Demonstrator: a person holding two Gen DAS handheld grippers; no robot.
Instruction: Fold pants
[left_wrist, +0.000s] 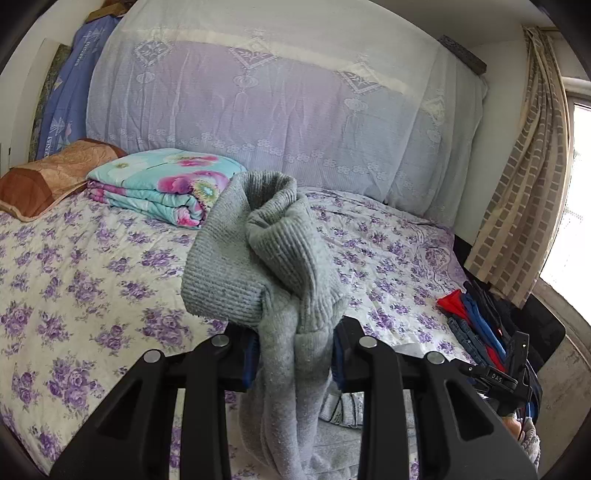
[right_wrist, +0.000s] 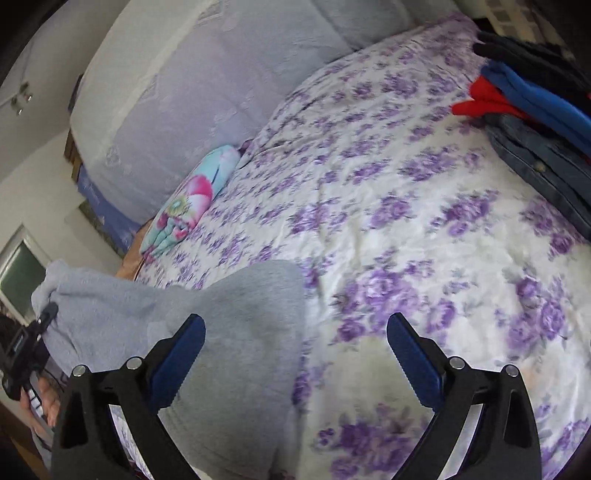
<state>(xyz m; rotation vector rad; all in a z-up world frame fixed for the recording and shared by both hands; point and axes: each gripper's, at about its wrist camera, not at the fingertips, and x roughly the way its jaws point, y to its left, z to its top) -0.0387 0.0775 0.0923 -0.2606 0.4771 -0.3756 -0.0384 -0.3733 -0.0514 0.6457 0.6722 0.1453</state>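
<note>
Left gripper (left_wrist: 295, 354): fingers clenched on the grey pants (left_wrist: 266, 258). The fabric is bunched between the two pads and fills the gap. A ribbed cuff stands up above the fingers and folds over to the left. The rest of the garment hangs down between the black arms towards the bed (left_wrist: 92, 258). The pants are lifted at this end; in the right wrist view they (right_wrist: 236, 325) slope from the raised end at the left edge down to the bed, where the lower part lies on the sheet under the near-left finger of the right gripper.

Right gripper (right_wrist: 295, 354): fingers released, spread wide, blue pads facing each other. Nothing is between them; only the flowered sheet shows in the gap. The left finger overlaps the grey fabric in the picture; contact cannot be told. The right wrist view is blurred.

Surroundings:
- Bed with a white sheet printed with purple flowers.
- Folded floral quilt (left_wrist: 162, 188) near the head of the bed, beside a brown pillow (left_wrist: 48, 181).
- Large bundle under a white lace cover (left_wrist: 280, 107) along the wall behind the bed.
- Stack of clothes (right_wrist: 532, 110) in red, blue, denim and dark cloth at the far right edge of the bed.
- Checked curtain (left_wrist: 524, 206) at the window on the right.
</note>
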